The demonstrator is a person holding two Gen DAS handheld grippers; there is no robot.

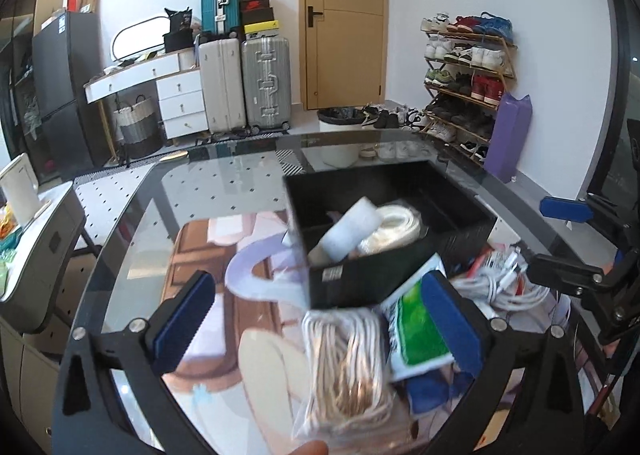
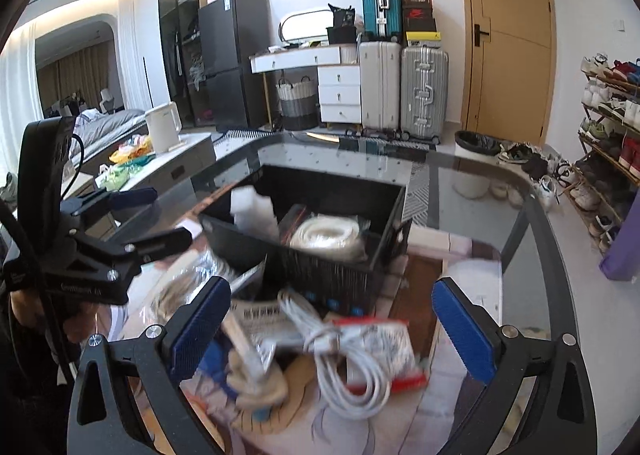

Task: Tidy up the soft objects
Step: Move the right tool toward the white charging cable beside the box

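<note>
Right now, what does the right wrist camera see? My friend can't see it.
The open right gripper hovers over a white cable bundle lying before a black bin holding a coiled white cord. Everything sits on a glass table.

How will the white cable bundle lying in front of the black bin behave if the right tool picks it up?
Probably floppy: the cable bundle is loose loops, so ends may dangle and swing. It looks light for its bulk. It lies across a red-and-white packet, which might get dragged along. The right tool is open above it.
</note>
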